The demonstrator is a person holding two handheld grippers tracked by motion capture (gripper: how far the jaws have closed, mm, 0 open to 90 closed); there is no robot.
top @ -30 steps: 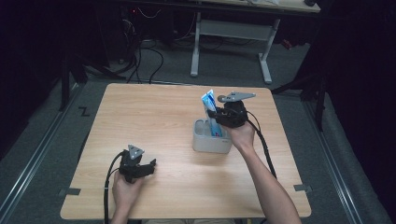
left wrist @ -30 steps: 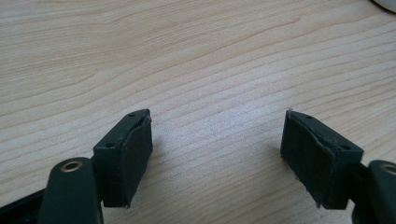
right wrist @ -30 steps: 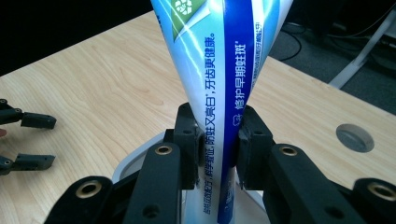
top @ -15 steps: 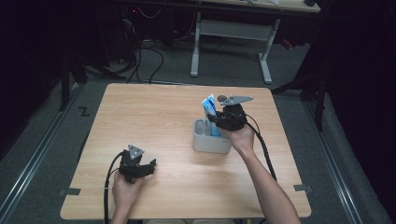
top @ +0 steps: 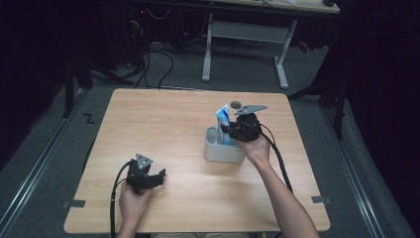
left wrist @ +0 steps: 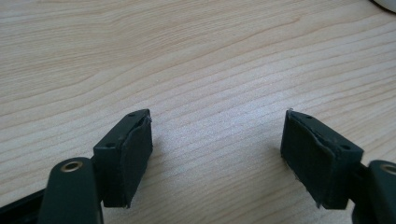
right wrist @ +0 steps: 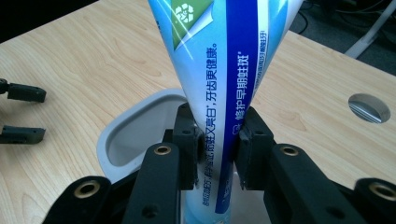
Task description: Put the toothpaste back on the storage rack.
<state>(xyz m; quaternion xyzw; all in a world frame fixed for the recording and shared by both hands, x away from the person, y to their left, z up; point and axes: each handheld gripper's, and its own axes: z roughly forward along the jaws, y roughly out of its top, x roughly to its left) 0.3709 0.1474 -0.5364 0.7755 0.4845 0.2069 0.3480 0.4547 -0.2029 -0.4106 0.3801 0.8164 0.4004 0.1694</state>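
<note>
A blue and white toothpaste tube stands upright, its lower end down inside a grey oval holder. My right gripper is shut on the tube, one jaw on each flat side. From above, the tube sticks up out of the holder with the right gripper beside it. Near the table's front left my left gripper rests low on the wood. Its pads stand wide apart with only bare wood between them.
The wooden table has a round grommet hole behind the holder. The left gripper's jaws show far off in the right gripper view. A white desk frame and cables lie on the dark floor beyond.
The right gripper has lowered the toothpaste tube a little deeper into the grey holder. The left gripper has stayed where it was.
</note>
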